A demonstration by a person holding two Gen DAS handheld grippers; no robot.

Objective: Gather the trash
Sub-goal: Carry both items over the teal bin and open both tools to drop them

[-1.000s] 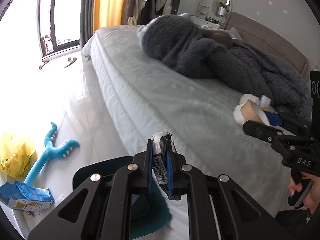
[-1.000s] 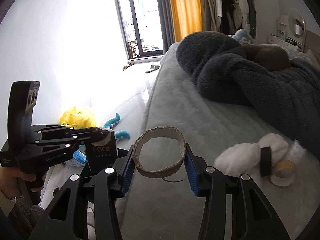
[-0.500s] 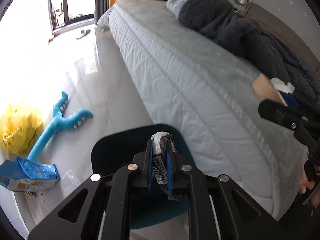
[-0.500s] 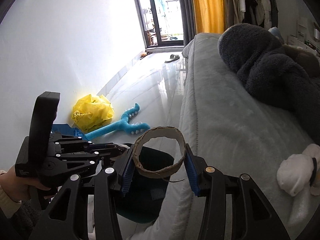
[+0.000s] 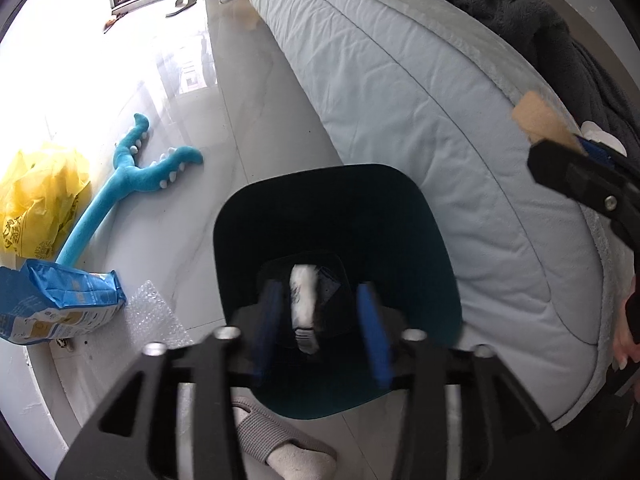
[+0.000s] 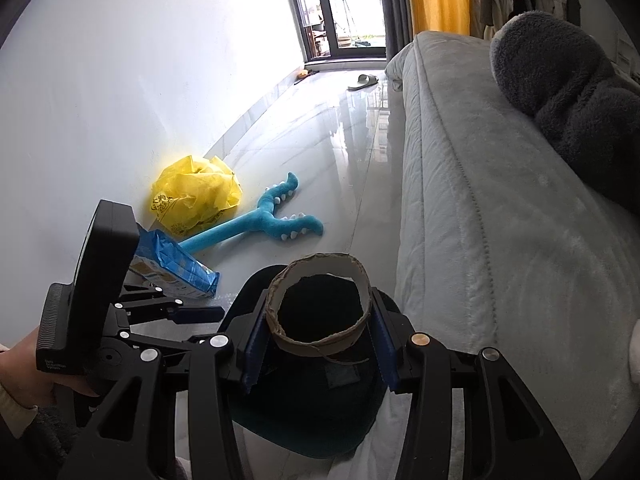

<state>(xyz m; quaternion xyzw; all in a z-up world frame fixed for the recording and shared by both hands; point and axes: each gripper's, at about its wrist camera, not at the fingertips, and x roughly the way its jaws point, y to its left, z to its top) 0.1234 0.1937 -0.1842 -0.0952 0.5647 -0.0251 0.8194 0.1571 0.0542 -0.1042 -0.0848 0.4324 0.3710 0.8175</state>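
A dark teal trash bin (image 5: 340, 216) stands on the floor beside the bed; it also shows in the right wrist view (image 6: 320, 412). My left gripper (image 5: 322, 326) is open right above the bin's mouth. A crumpled black and white wrapper (image 5: 303, 304) sits loose between its fingers, blurred, over the bin. My right gripper (image 6: 318, 344) is shut on a cardboard tape ring (image 6: 320, 304) and holds it above the bin. That ring shows at the right in the left wrist view (image 5: 538, 120).
The bed (image 5: 420, 92) with a dark blanket (image 6: 568, 84) lies to the right. On the floor to the left are a yellow plastic bag (image 6: 196, 200), a blue plush toy (image 6: 260, 228), a blue packet (image 5: 56, 304), bubble wrap (image 5: 154, 316) and a slipper (image 5: 280, 444).
Both grippers swung down over the bin. My left gripper opened and let go of the wrapper. The right one still holds the ring.
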